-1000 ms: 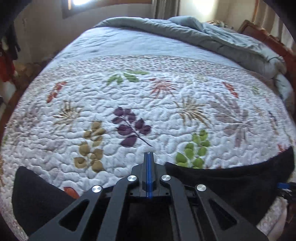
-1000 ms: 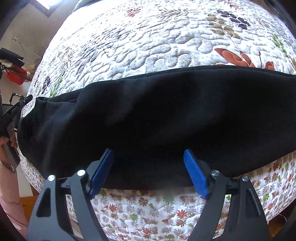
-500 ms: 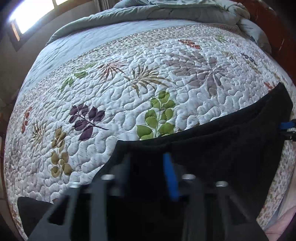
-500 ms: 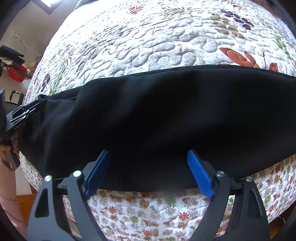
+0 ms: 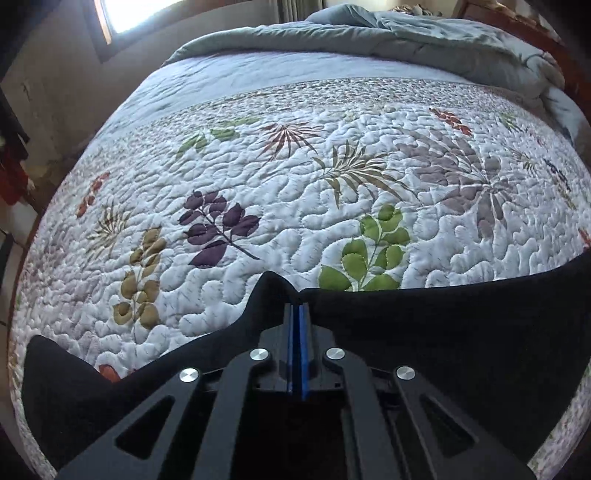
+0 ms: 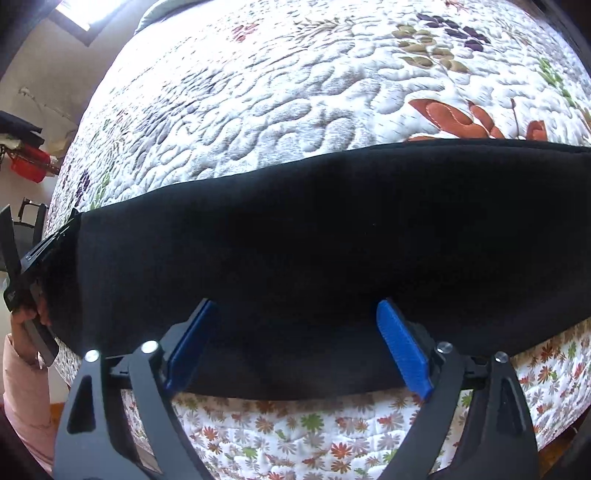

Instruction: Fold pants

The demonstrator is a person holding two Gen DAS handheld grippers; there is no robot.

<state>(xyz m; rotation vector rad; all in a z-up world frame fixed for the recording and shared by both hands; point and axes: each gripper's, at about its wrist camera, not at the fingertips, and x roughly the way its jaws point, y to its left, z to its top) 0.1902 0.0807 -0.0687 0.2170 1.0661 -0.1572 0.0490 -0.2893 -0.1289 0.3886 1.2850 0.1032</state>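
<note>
The black pants [image 6: 314, 236] lie as a long band across the near edge of a quilted bed. In the left wrist view the pants [image 5: 443, 332] spread right from my left gripper [image 5: 296, 314], whose blue pads are pressed together on a raised corner of the cloth. My right gripper [image 6: 295, 317] is open, its blue pads [image 6: 400, 347] wide apart at the pants' near edge, with nothing between them. The left gripper also shows in the right wrist view [image 6: 40, 254] at the pants' far left end, held by a hand.
The white quilt with leaf prints [image 5: 295, 184] covers the bed. A bunched grey blanket [image 5: 406, 40] lies at the head end, beside a wooden headboard [image 5: 535, 29]. The quilt's flowered side [image 6: 314, 435] hangs down below my right gripper. A window [image 5: 125, 14] is at back left.
My left gripper swung sideways and came back, still holding the pants corner, now lifted into a peak. The right gripper has drawn back slightly from the pants' edge.
</note>
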